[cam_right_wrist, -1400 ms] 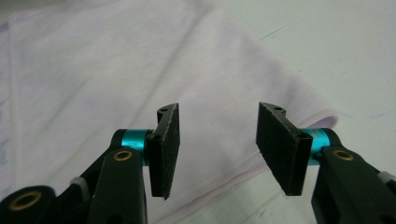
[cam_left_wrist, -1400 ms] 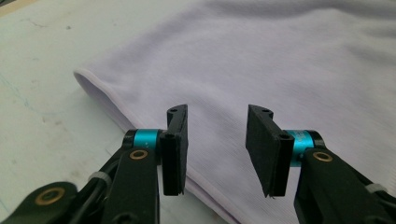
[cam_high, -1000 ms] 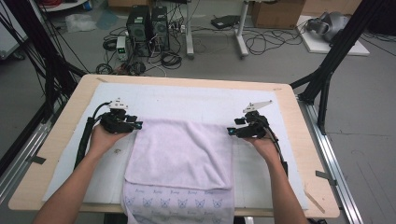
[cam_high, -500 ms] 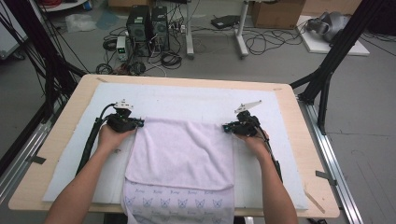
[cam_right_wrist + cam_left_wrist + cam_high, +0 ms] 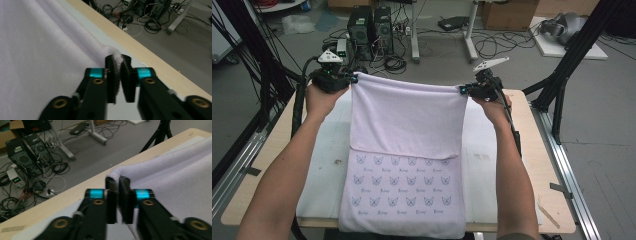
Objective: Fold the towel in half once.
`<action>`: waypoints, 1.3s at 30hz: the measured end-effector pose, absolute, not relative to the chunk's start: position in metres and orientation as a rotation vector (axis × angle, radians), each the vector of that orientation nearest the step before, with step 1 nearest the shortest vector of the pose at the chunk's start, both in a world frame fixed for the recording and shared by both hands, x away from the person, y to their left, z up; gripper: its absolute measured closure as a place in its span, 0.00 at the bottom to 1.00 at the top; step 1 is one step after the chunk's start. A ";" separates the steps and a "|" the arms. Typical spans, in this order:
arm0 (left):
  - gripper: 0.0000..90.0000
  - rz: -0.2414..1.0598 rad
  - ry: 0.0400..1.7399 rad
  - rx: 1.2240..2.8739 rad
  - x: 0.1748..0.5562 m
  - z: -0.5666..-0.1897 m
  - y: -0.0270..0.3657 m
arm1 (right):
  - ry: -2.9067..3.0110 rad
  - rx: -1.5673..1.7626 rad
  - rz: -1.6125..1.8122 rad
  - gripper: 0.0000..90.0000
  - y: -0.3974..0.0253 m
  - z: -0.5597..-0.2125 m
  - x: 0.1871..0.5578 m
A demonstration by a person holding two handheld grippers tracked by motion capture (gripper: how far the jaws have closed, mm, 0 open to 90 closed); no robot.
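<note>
A pale lilac towel (image 5: 404,125) hangs stretched between my two grippers above the table, and its lower part with small printed animal faces lies on the white mat (image 5: 322,165) and droops over the near edge. My left gripper (image 5: 352,79) is shut on the towel's upper left corner (image 5: 115,173). My right gripper (image 5: 462,90) is shut on the upper right corner (image 5: 116,54). Both corners sit pinched between the black jaws in the gripper views, with the towel (image 5: 180,182) spreading away to one side and the towel (image 5: 45,55) to the other.
The wooden table (image 5: 542,165) carries the white mat. Behind the table on the floor stand computer towers (image 5: 369,30), cables (image 5: 437,47) and a desk leg (image 5: 414,30). Black frame struts (image 5: 572,65) rise at the right, with metal rails (image 5: 572,180) along both sides.
Both grippers have lifted up and away from me with the towel's corners, raising the folded upper layer off the table so the printed lower part now shows.
</note>
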State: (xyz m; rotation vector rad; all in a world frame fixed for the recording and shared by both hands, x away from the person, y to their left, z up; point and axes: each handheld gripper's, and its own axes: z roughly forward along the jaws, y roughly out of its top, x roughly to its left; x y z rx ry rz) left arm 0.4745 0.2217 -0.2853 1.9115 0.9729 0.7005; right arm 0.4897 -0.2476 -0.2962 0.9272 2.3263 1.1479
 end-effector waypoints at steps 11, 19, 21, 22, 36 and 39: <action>0.59 0.495 1.015 2.021 0.453 -0.371 0.237 | 2.522 1.024 1.062 0.55 -0.251 -0.372 0.467; 0.66 0.398 0.882 2.058 0.410 -0.398 0.231 | 2.543 0.881 1.148 0.62 -0.233 -0.392 0.419; 0.69 0.388 0.858 2.067 0.399 -0.404 0.233 | 2.555 0.857 1.145 0.64 -0.231 -0.398 0.409; 0.71 0.380 0.851 2.068 0.394 -0.408 0.234 | 2.570 0.849 1.131 0.65 -0.230 -0.403 0.403; 0.76 0.268 0.793 2.140 0.363 -0.444 0.240 | 2.671 0.842 1.057 0.69 -0.229 -0.429 0.375; 0.74 0.305 0.785 2.151 0.360 -0.444 0.237 | 2.688 0.832 1.036 0.66 -0.226 -0.433 0.374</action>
